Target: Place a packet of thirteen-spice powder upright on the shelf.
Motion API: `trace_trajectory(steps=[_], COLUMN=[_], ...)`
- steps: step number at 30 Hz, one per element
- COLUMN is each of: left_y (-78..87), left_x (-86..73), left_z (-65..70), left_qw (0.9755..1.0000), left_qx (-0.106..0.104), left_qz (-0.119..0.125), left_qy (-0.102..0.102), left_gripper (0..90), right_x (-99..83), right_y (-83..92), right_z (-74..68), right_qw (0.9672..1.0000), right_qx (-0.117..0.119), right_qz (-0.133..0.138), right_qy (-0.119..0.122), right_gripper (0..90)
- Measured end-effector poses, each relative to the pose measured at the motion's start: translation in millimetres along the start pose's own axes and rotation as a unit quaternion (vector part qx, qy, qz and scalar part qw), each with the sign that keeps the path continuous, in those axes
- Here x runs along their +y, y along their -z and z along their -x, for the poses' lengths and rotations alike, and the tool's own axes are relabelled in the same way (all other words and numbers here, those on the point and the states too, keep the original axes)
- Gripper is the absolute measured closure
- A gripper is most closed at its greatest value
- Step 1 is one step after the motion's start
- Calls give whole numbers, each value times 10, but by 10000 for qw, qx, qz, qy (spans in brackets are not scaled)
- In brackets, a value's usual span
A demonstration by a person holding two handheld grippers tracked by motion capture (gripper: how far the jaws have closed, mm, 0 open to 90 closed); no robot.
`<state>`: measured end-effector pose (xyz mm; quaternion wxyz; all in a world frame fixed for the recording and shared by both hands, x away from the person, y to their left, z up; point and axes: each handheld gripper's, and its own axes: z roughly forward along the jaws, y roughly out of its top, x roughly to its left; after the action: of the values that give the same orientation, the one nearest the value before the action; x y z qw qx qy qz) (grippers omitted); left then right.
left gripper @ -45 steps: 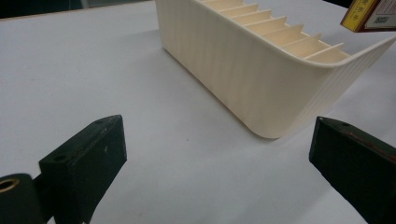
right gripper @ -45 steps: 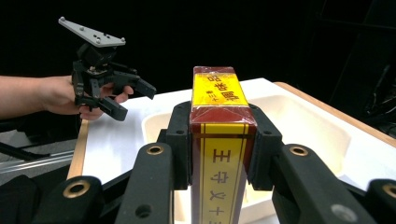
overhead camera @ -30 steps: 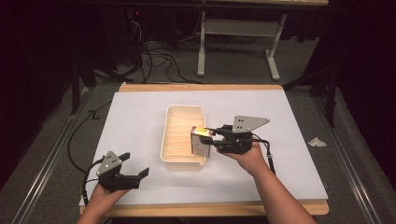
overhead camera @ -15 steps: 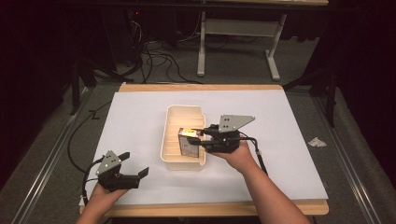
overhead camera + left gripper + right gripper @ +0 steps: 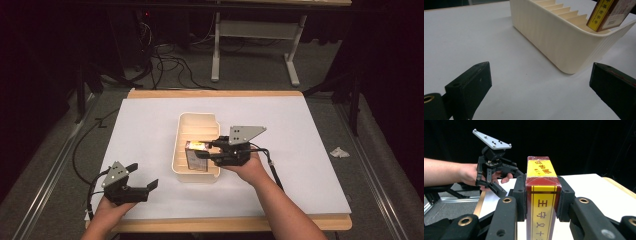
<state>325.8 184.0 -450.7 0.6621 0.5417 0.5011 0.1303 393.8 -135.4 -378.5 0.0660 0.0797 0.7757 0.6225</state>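
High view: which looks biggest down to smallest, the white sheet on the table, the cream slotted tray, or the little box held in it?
1. White sheet, by far the largest.
2. Cream tray.
3. Box, held between the right gripper's jaws, smallest.

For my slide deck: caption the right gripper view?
Right gripper clamps a red-and-yellow box between its jaws; left gripper beyond.

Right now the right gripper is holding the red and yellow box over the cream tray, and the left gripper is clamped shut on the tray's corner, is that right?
Not quite. The right gripper does hold the red and yellow box over the cream tray, but the left gripper is open and apart from it. The left gripper view shows its jaws spread wide with bare white table between them.
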Motion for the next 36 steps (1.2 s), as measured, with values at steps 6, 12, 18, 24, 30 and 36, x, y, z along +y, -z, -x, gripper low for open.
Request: trace_trajectory(steps=[6, 12, 18, 24, 30, 36], left_y=[-7, 0, 3, 0, -9, 0], left_x=[-13, -18, -17, -30, -33, -31], left_z=[10, 3, 15, 11, 2, 11], left_qw=[10000, 10000, 10000, 10000, 9999, 9999], left_qx=[-7, -8, -41, -43, -32, -52], left_qz=[-24, -44, -36, -80, -109, -95], left_qy=[19, 16, 13, -20, -2, -8], left_gripper=[45, 45, 45, 45, 45, 47], right_x=[-36, -51, -63, -82, -134, -172], right_y=[12, -6, -16, -32, -101, -132], right_z=[18, 24, 21, 15, -20, -33], right_qw=[9999, 9997, 9997, 9997, 9996, 9995], right_qx=[61, 144, 144, 164, 163, 104], right_qz=[43, 98, 53, -10, -125, -259], right_qy=[-97, -177, -175, -173, -172, -129], right_gripper=[688, 688, 688, 688, 688, 688])
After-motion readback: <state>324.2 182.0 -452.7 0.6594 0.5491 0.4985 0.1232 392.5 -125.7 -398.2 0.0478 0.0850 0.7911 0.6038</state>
